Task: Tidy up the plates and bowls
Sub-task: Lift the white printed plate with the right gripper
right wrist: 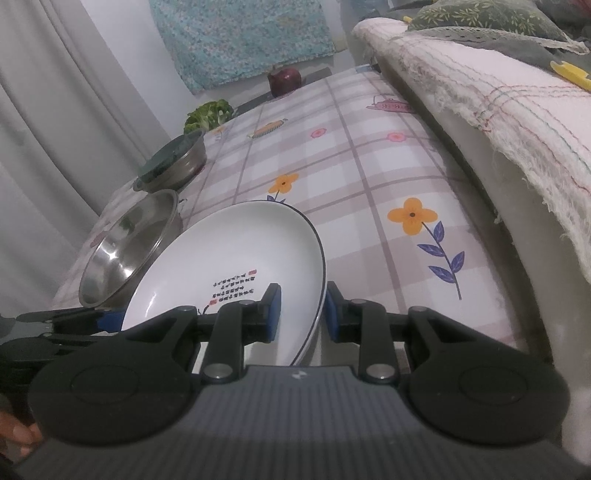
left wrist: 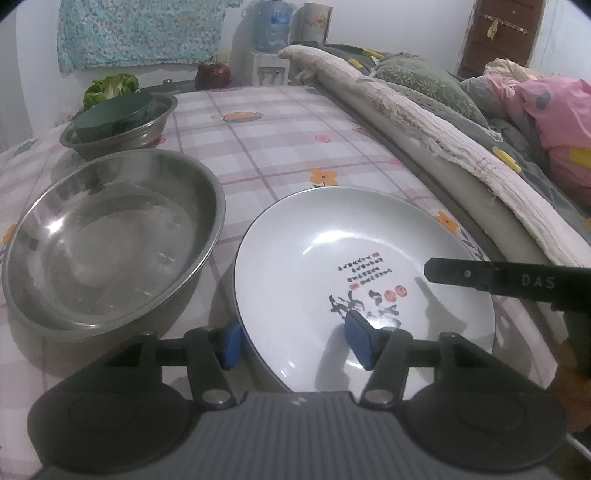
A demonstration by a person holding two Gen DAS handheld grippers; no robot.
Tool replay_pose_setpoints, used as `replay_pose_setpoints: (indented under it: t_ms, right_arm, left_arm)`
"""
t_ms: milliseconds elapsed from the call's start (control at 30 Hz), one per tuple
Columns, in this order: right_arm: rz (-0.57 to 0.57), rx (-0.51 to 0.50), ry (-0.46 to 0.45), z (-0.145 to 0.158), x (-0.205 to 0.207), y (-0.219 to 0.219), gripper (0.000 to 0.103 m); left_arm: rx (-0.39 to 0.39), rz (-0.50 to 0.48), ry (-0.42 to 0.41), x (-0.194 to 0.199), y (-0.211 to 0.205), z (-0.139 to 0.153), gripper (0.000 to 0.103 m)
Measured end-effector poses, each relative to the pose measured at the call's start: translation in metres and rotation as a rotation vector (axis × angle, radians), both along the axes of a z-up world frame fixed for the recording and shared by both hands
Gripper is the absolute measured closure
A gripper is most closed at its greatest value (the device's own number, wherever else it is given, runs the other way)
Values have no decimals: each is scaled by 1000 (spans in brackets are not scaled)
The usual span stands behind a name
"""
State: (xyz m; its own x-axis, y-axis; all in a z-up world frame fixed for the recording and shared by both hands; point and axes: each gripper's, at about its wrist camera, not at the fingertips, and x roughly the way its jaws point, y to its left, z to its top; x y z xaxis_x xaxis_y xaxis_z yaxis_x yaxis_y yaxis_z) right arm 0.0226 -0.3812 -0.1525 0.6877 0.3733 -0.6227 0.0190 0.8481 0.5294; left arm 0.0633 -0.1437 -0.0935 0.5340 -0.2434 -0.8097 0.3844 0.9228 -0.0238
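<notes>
- Plate [left wrist: 362,266], white with a dark rim line and black and red writing in its well, lies on the checked cloth near the bed-side edge of the surface, tilted up on its right rim in the right wrist view.
- Checked tablecloth [left wrist: 280,140] in pink, grey and white, printed with orange flowers and teapots, covers the surface.
- Bedding [left wrist: 413,110] with frayed pale edges lies heaped along the right side of the cloth; grey curtains [right wrist: 48,122] hang on the left, and a turquoise patterned cloth [left wrist: 140,33] hangs on the back wall.
- Water dispenser [left wrist: 271,40] with a blue bottle stands in the far corner.
- Count of dishes: one plate, two steel bowls. The large steel bowl [left wrist: 110,240] is empty and sits just left of the plate; the small steel bowl [left wrist: 122,133] behind it holds a dark green round object [left wrist: 114,114].
- One head of broccoli [left wrist: 110,85] and one dark red round vegetable [left wrist: 213,75] sit at the far end.
- Left gripper [left wrist: 295,341] stands about half open, its blue pads straddling the plate's left rim, one outside and one over the well; neither pad presses on it.
- Right gripper [right wrist: 303,313] is nearly closed across the plate's right rim, blue pads [right wrist: 275,314] on either side of it, holding that edge raised.
</notes>
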Motion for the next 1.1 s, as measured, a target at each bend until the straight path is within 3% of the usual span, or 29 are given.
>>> replay_pose_setpoints:
  t_ms: [500,1100]
  right_arm:
    - [-16,3,-13,-1,-3,2,76]
    - [3,-14,-12,3,4,11,72]
  left_arm:
    - [-1,-8,-17,2,-1,-2,40]
    - [-7,37,2,-4,9,5,45]
